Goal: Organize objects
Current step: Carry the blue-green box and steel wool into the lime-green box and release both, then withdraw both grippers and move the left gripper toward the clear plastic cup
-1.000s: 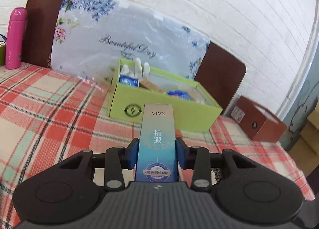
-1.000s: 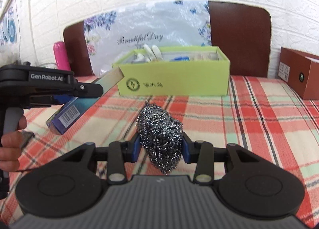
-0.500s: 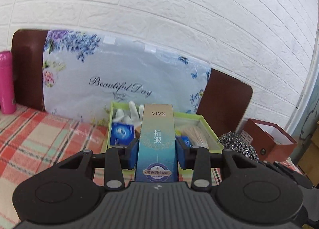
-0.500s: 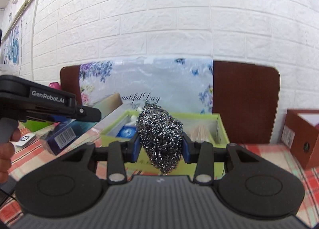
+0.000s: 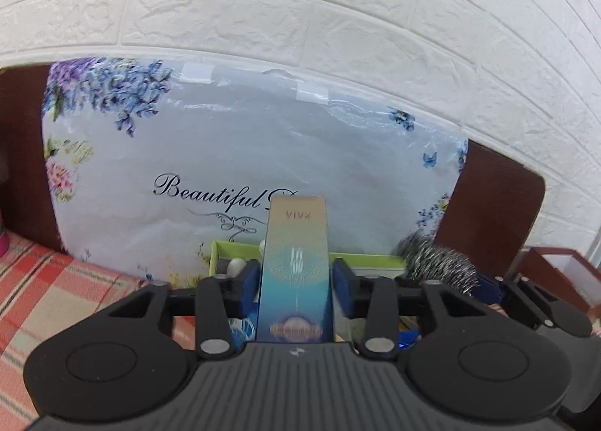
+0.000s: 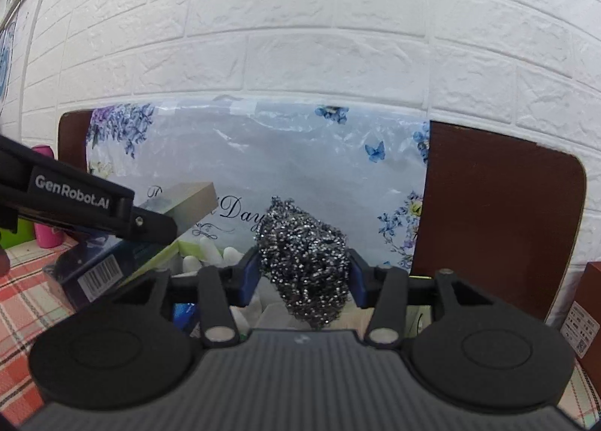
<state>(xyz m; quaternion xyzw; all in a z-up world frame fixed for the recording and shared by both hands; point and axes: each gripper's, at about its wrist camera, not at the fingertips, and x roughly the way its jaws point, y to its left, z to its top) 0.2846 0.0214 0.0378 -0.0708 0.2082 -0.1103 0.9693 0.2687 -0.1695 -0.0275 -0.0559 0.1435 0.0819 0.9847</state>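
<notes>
As left hand-held gripper (image 5: pixel 296 282) and right hand-held gripper (image 6: pixel 304 275) just opened, carton (image 5: pixel 295 243), scourer (image 6: pixel 302 254) loose; plaid tablecloth (image 5: pixel 56 288), brick wall (image 5: pixel 300 17).

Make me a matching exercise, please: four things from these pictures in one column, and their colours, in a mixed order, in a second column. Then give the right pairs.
Things:
1. tall carton
2. scourer
3. bottle
4. open box

Colours:
a. pink
b. light green
c. blue and beige
d. silver-grey

Right pairs: 1-c, 2-d, 3-a, 4-b
</notes>
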